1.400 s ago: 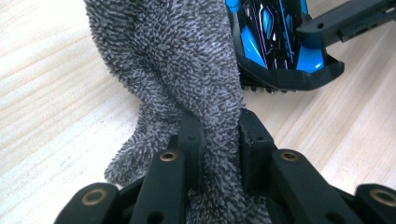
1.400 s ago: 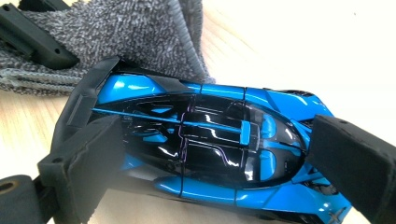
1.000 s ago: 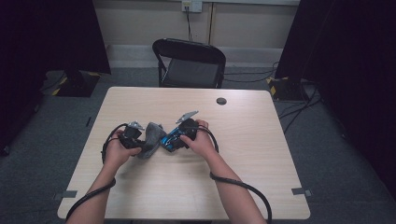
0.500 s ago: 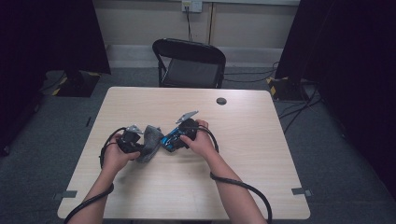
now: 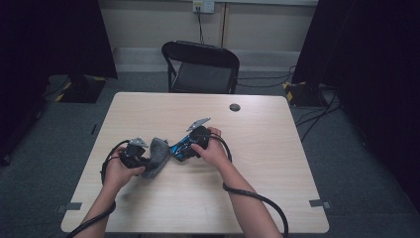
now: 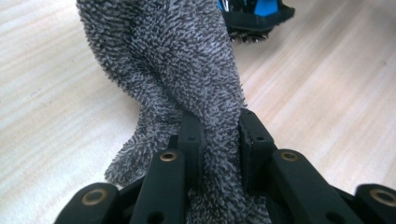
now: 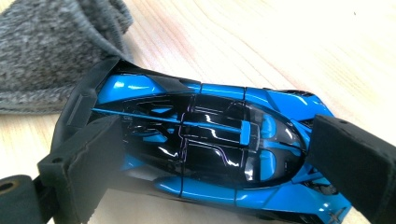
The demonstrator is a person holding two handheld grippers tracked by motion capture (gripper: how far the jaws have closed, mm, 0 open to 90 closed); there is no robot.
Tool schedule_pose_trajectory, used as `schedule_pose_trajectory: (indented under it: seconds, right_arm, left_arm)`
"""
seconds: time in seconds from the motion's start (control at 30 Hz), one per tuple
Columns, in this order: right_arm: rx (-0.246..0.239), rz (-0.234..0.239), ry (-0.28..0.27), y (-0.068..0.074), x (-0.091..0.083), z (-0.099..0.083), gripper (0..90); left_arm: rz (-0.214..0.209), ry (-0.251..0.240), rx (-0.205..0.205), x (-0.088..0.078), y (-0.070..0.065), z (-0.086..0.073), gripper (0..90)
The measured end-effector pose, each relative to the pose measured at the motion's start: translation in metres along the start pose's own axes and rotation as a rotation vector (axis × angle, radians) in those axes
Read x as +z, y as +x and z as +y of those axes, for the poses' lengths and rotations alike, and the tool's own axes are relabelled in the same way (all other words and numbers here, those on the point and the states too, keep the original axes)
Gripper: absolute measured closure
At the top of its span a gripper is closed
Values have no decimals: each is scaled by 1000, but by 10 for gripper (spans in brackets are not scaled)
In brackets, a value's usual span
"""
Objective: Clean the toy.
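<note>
My left claw (image 6: 219,140) is black; its cloth (image 6: 177,70) is speckled grey. My toy car (image 7: 210,149) is glossy blue and black (pale wood-grain bench (image 5: 277,148)).

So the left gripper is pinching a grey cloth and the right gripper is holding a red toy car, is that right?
Not quite: the toy car is blue and black, not red, as the right gripper view shows. The rest holds: the left gripper pinches the grey cloth, and the right gripper holds the car.
</note>
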State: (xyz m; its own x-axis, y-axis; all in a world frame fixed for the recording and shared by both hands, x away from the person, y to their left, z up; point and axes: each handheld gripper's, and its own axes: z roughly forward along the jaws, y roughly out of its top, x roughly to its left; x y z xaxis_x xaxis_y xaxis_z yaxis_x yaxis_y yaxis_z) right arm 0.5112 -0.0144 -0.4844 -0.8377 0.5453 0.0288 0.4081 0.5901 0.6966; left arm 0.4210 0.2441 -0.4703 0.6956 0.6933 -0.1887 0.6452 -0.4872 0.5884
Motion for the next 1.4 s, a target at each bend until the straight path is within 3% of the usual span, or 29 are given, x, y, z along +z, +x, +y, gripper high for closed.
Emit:
schedule_pose_trajectory:
  seconds: [0.33, 0.37, 0.53, 0.73, 0.9, 0.93, 1.13, 1.27, 1.4]
  right_arm:
    - [3, -6, 1, 1, 0, 0, 35]
    - [3, -7, 2, 1, 0, 0, 34]
    - [7, -8, -4, 1, 0, -1, 34]
    - [27, -12, -11, -1, -2, -3, 37]
    - [48, -5, -32, -4, -5, -6, 66]
    - [61, -2, -48, -7, -8, -7, 151]
    - [47, -13, -100, -12, -26, -6, 145]
    - [27, -17, -98, -16, -43, -9, 146]
    - [38, -33, -104, -22, -60, -17, 148]
  left_arm:
    - [-4, -13, -12, -11, -6, -14, 739]
    - [-5, 2, -9, -16, -8, -15, 738]
    - [18, -18, -9, -23, -11, -15, 734]
    - [12, -37, -23, -24, -12, -14, 733]
    - [11, -46, -9, -28, -16, -10, 727]
    - [14, -55, -1, -30, -17, -8, 727]
    - [8, -66, 6, -31, -22, -4, 724]
    - [5, -68, 25, -30, -27, 1, 723]
    - [-6, -84, 48, -29, -37, 11, 722]
